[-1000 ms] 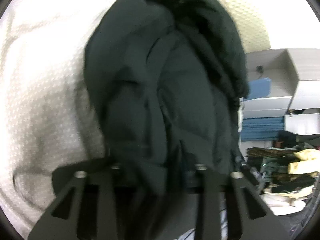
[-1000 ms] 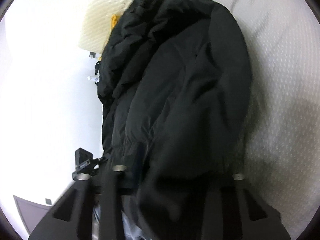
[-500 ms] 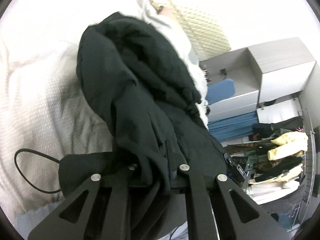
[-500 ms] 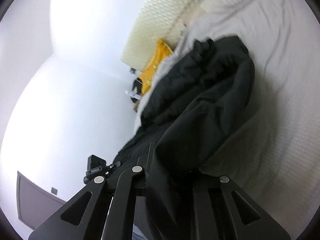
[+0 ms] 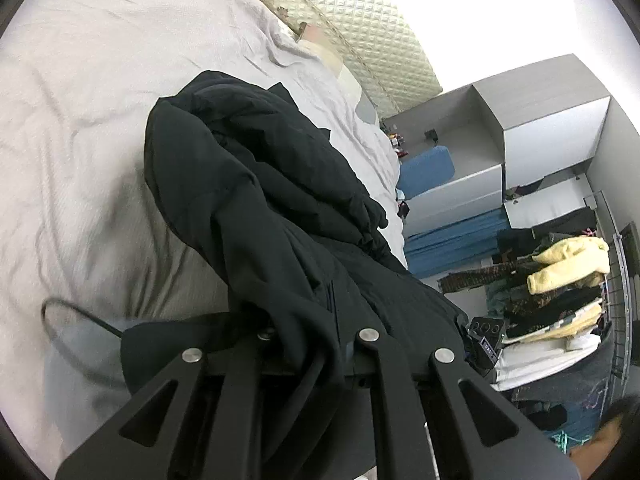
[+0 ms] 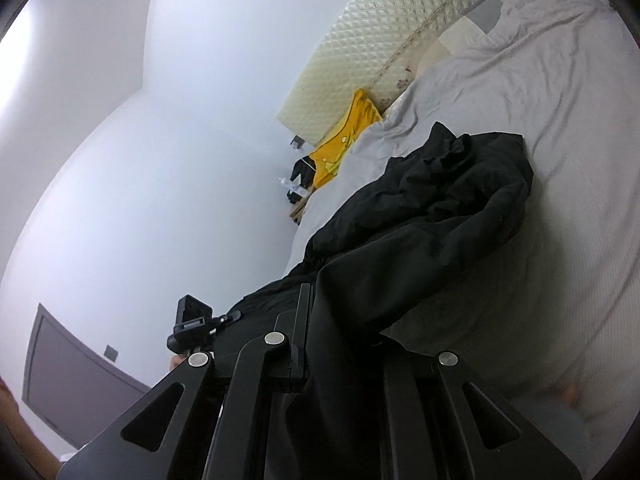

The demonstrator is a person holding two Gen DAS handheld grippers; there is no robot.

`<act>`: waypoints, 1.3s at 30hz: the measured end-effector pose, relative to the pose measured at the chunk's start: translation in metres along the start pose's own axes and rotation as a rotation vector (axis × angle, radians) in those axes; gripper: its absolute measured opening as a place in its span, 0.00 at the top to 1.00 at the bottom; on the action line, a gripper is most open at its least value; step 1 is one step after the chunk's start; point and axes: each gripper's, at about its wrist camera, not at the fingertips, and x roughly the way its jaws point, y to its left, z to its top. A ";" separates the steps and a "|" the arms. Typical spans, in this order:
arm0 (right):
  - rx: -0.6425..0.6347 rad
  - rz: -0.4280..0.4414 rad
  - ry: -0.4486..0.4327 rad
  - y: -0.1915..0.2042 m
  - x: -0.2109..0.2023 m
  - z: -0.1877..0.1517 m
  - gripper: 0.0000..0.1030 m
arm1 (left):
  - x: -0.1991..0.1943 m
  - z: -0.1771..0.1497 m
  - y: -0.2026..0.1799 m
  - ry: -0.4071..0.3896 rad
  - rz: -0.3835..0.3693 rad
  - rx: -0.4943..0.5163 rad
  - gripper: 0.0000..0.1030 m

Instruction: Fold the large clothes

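A large black padded jacket (image 5: 272, 200) lies stretched across the white bed (image 5: 80, 120). My left gripper (image 5: 316, 336) is shut on the near hem of the jacket, and the cloth bunches between its jaws. In the right wrist view the jacket (image 6: 440, 208) runs from the bed to my right gripper (image 6: 340, 340), which is shut on another part of the near edge. Cloth hides both grippers' fingertips. The far end of the jacket rests crumpled on the bed.
A quilted cream headboard (image 5: 380, 40) stands at the far end of the bed. A yellow garment (image 6: 344, 136) lies near it. Grey shelves (image 5: 520, 128) and a rack of hanging clothes (image 5: 560, 288) stand to the right. A black cable (image 5: 60, 320) lies on the bed.
Both grippers have pulled back and tilted up with the jacket still held. The jacket, which filled both views, now lies drawn out flatter along the bed.
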 end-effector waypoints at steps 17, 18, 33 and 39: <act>0.115 -0.035 -0.084 -0.011 -0.009 0.032 0.93 | -0.012 0.036 -0.011 0.005 0.013 -0.019 0.88; 0.128 -0.039 -0.085 -0.015 -0.008 0.038 0.93 | -0.010 0.042 -0.011 0.002 0.014 -0.025 0.87; 0.366 -0.218 -0.098 -0.134 0.090 0.181 0.92 | 0.053 0.158 -0.007 -0.072 0.193 -0.100 0.85; 0.397 -0.321 -0.078 -0.155 0.117 0.201 0.92 | 0.075 0.189 -0.009 -0.092 0.318 -0.089 0.82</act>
